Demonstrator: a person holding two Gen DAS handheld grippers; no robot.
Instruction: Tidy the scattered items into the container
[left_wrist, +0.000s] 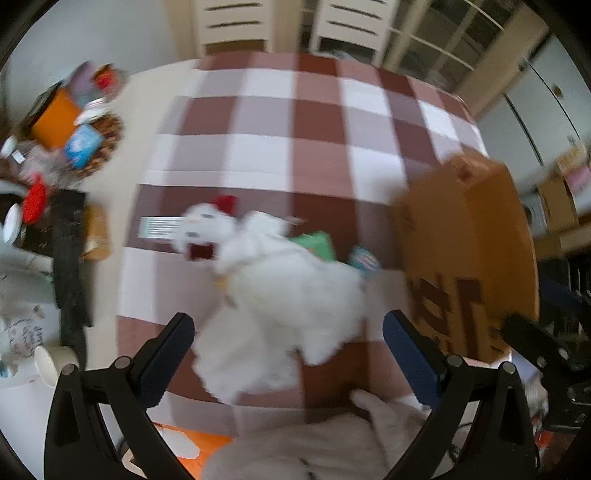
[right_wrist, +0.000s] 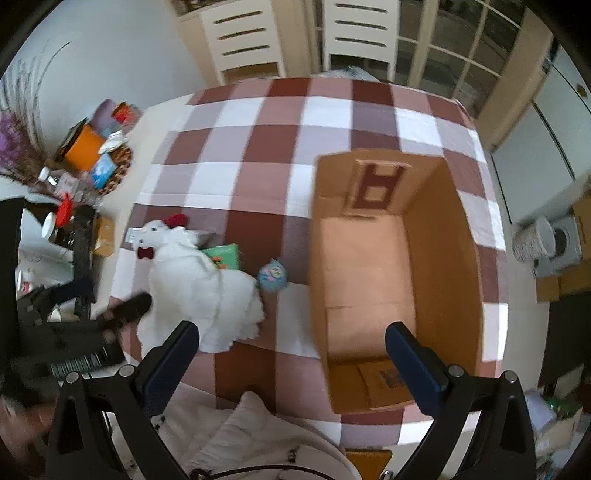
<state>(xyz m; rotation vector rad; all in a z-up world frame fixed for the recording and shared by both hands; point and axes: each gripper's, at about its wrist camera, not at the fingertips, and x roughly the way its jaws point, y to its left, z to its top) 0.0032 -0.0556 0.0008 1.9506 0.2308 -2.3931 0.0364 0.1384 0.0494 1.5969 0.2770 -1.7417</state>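
Both jaws are held wide apart, with nothing gripped: the left gripper (left_wrist: 288, 341) above the white plush chicken (left_wrist: 280, 284), the right gripper (right_wrist: 291, 349) near the empty cardboard box (right_wrist: 443, 236). A green packet (right_wrist: 223, 255) and a small blue ball (right_wrist: 272, 276) are seen beside the chicken on the checked tablecloth (right_wrist: 258, 147).

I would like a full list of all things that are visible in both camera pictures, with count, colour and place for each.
plush chicken: 1, white with red comb, lying on the cloth left of the box
green packet: 1, green, partly under the chicken
small round item: 1, light blue, between chicken and box
cardboard box: 1, brown, open and empty, right side of the table
checked tablecloth: 1, red-brown and white, covering the table
white chairs: 2, white, behind the table
clutter pile: several items, orange, blue and red among them, far left
left claw: 1, black with blue pads, open above the chicken
right claw: 1, black with blue pads, open near the box
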